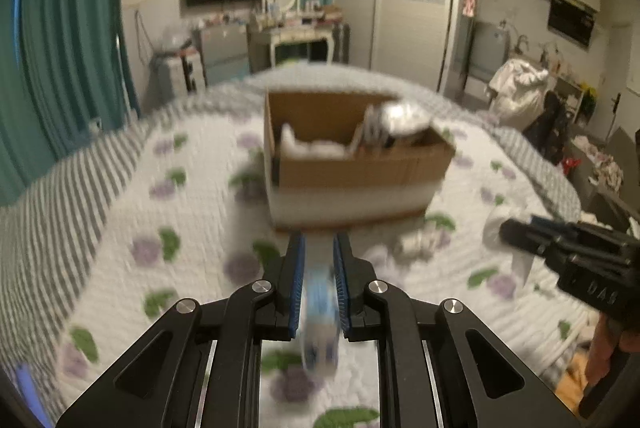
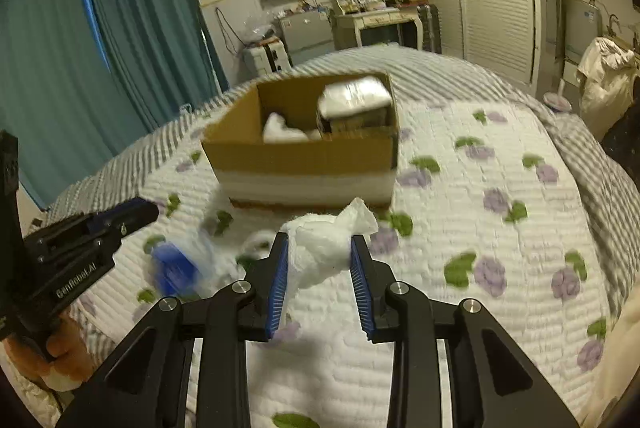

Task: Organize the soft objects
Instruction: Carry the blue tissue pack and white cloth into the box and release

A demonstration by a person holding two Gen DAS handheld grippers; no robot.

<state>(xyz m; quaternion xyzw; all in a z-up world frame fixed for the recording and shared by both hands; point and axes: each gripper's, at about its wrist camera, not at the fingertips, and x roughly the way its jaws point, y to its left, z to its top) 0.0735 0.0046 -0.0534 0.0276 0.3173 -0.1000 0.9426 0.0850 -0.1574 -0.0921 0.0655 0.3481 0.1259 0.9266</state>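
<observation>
A: Although the left view is blurred, what does the left claw (image 1: 319,248) hold?

B: It is clenched on a small soft packet (image 1: 320,316), white with blue print. The packet stands between the blue pads and hangs a little below them, above the bed (image 1: 120,228). In the right view the same packet (image 2: 176,268) is a blue and white smear under the left claw (image 2: 132,214).

A: And the right claw (image 2: 319,240)?

B: Its jaws are rather wide apart, but they grasp a crumpled white tissue (image 2: 324,244). The tissue is wrinkled, with one pointed corner sticking up, and it touches both pads.

A: What lies further on?

B: On the quilt, just beside the left claw, there is another small white crumpled piece (image 1: 418,242). Behind it stands the cardboard box (image 2: 296,156), open on top, with a white band on its lower part. Inside I see a white soft thing (image 2: 280,130) on the left and a wrapped, shiny pack (image 2: 354,94) on the right that reaches above the rim.
</observation>
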